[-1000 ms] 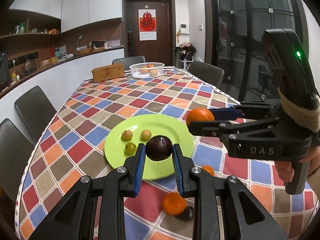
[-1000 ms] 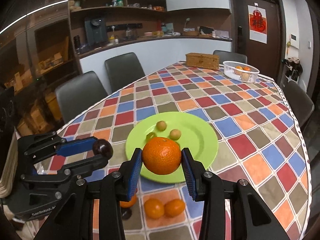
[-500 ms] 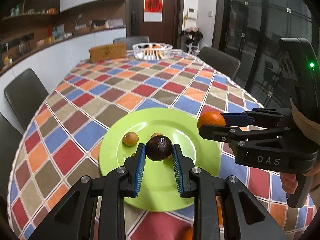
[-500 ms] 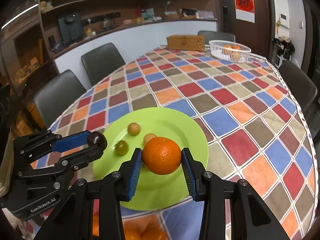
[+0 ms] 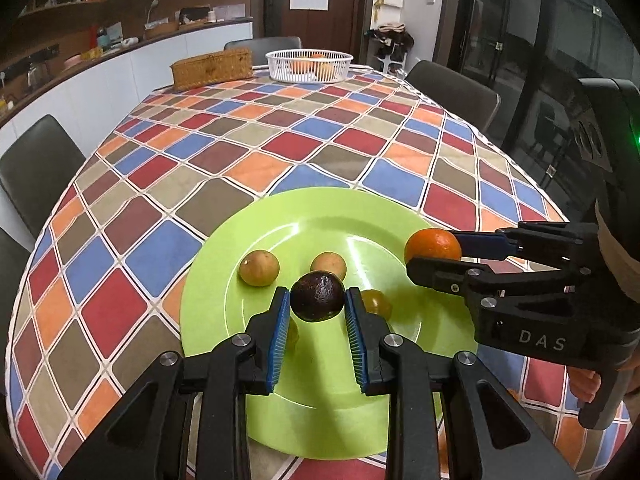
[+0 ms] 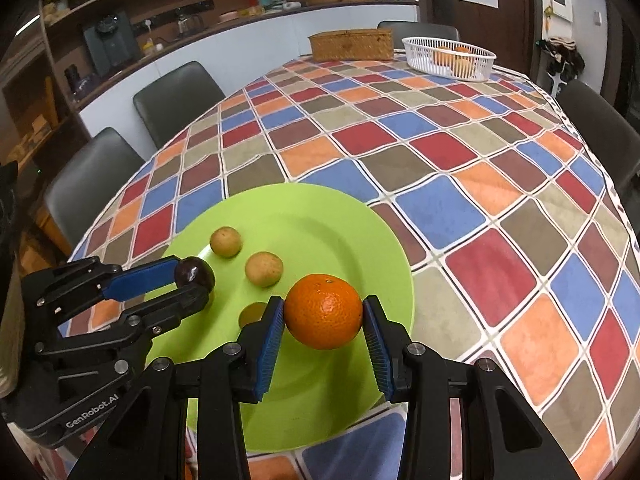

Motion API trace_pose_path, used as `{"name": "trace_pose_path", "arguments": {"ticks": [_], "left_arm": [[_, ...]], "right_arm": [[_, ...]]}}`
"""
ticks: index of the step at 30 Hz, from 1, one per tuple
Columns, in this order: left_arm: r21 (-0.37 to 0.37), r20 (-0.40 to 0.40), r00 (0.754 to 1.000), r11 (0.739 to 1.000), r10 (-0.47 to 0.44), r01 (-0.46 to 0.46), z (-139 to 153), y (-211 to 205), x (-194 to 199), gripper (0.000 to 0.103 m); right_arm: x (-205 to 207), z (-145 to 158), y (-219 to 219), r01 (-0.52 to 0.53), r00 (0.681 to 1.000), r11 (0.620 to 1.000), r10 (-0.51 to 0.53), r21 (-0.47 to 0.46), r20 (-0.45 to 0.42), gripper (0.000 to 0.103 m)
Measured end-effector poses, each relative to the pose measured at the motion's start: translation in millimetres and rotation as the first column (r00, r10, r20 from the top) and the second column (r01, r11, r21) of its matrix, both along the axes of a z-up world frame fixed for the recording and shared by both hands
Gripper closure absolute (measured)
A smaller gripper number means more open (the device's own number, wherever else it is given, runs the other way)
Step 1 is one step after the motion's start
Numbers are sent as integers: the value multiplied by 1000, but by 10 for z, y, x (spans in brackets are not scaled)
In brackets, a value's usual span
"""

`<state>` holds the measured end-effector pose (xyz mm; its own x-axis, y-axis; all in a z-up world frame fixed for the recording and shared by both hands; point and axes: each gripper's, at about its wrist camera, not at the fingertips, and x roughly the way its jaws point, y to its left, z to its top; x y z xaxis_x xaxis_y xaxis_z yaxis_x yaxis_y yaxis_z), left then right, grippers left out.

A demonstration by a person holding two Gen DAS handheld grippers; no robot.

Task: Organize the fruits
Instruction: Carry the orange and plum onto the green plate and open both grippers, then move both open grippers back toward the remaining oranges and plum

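My left gripper [image 5: 317, 300] is shut on a dark brown round fruit [image 5: 317, 296] and holds it just above the green plate [image 5: 320, 216]. My right gripper [image 6: 324, 314] is shut on an orange [image 6: 323, 311] above the plate's right part [image 6: 304, 208]. In the left wrist view the orange [image 5: 433, 245] sits at the right gripper's tips. In the right wrist view the dark fruit [image 6: 194, 273] shows in the left gripper. Two tan small fruits [image 5: 259, 267] [image 5: 328, 265] and a greenish one [image 5: 376, 302] lie on the plate.
A checkered cloth covers the table [image 5: 280, 148]. A white basket with oranges [image 5: 309, 65] and a wicker box [image 5: 212, 69] stand at the far end. Grey chairs [image 6: 176, 96] line the sides. An orange fruit [image 5: 512, 394] peeks out low on the right.
Both grippers have moved forward and down over the green plate with their fruits. The loose fruits on the cloth near the front have dropped out of view.
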<state>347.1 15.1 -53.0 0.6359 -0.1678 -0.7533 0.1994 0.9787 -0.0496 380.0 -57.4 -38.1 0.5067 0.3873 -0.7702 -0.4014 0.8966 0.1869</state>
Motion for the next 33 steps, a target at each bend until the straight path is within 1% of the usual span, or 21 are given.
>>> {"name": "trace_pose_path", "arguments": {"ticks": [6,9,14,17,20,23,25,28,33], "left_arm": [[-2,17,1000,1000,12,-12,55,21,-36,69],[3,28,999,1000,22,-22,117,34,-89,68],[10,55,998,999,32,-33,266,60,-239,65],[9,75,997,999,32,-32,380,64,-367,64],[16,103,994,999,34,-36,505,54,-519,61],[19,123,992,999,33,-36,623,38,-681,59],[17,141,990,999,30,-33,693,30,-797,58],[17,163,986,999,38,-41,783,25,-957,55],[34,190,981,998,42,-50,856,-11,-1199,54]], "right_arm": [[-4,-14,-3,-1,1000,1000,1,-5,-12,61],[-44,42,-20,2,1000,1000,-2,0,12,55],[-162,210,-31,-1,998,1000,1,-6,60,55],[-288,354,-34,-12,995,1000,13,-10,100,54],[-451,509,-30,-21,988,1000,24,-18,152,48],[-649,660,-33,-38,979,999,41,-17,200,48],[-744,726,-38,-43,975,999,45,-13,219,48],[-923,839,-64,-49,966,999,51,-14,255,44],[-1163,942,-123,-56,956,998,59,-17,287,44]]}}
